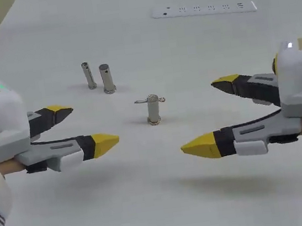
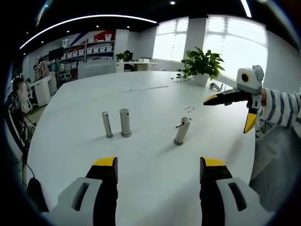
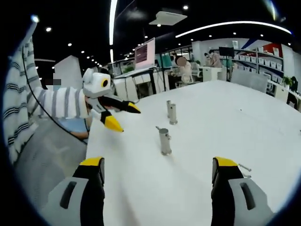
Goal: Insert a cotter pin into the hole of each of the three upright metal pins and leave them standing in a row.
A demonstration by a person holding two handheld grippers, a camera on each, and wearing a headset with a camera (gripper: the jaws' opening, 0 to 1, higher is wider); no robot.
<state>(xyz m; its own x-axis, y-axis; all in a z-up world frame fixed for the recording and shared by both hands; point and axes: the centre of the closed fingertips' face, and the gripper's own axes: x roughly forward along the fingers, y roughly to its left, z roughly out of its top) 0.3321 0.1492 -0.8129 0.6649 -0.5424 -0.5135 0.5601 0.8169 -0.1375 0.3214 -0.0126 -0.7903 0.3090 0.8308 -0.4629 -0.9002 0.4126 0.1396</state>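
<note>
My left gripper (image 1: 92, 125) and right gripper (image 1: 199, 116) hang released.
One metal pin (image 1: 153, 110) between them carries a cotter pin (image 1: 149, 100); two others (image 1: 89, 75) (image 1: 107, 78), seemingly bare, stand nearer the surface's (image 1: 150, 191) far edge.

My white and grey left gripper (image 1: 92, 124) and right gripper (image 1: 199, 116) have black fingers (image 1: 104, 144) with yellow tips. The three round metal pins (image 1: 153, 110) are shiny silver. The flat counter (image 1: 151, 202) is plain white. My cloth sleeve (image 3: 61, 102) has white and dark stripes.
</note>
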